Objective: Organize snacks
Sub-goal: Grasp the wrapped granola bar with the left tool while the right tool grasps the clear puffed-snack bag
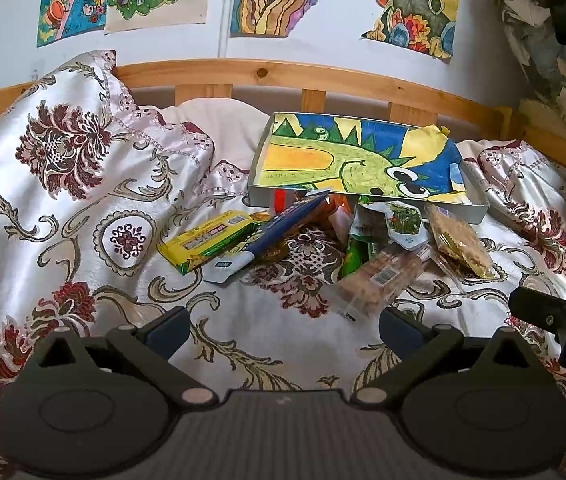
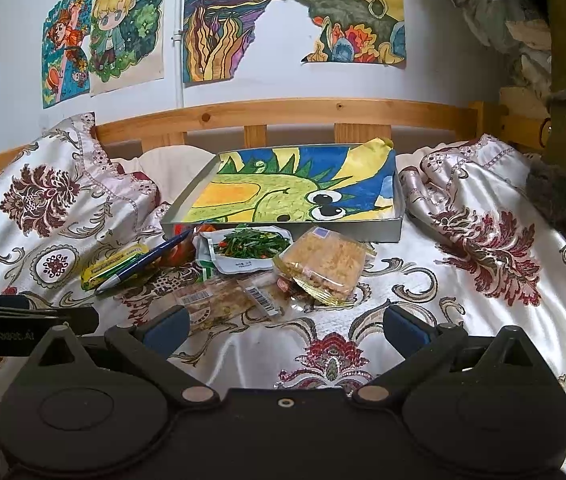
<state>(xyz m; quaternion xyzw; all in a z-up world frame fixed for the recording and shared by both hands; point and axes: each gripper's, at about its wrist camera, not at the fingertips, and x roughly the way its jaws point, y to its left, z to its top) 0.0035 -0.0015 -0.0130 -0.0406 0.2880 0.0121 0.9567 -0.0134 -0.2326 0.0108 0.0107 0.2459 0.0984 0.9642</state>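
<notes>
Both tools are spread wide and hold nothing. The left gripper (image 1: 285,328) hangs low over the patterned satin bedspread (image 1: 63,208), its blue-padded fingers apart with bare cloth between them. The right gripper (image 2: 285,326) is the same, jaws fully apart; in the left wrist view its dark body shows at about 3 o'clock.

From the left gripper, the snack pile lies at 12 o'clock, near but not touching. Closest, toward 1 o'clock, is a clear-wrapped crumbly bar with a barcode (image 1: 379,280). At 11 o'clock sits a yellow-green wrapped bar (image 1: 207,246), with a long dark-blue packet (image 1: 279,230) lying across its end. Further on, at 1 o'clock, are a white pouch printed with green vegetables (image 1: 401,222) and a clear-wrapped square rice cake (image 1: 459,242). Behind them all stands the shallow grey tray (image 1: 479,212), lined with a crocodile drawing (image 1: 359,160), the likely place for the snacks.

All of these look light. The film wrappers should be slick and crinkly, so a pinch on a sealed end may slip. Better, I judge, to take the bars across their firm middle. The rice cake looks brittle and wants a gentle squeeze on its flat sides. The pouch is soft and will sag, and the soft bedding will give under any downward push.
</notes>
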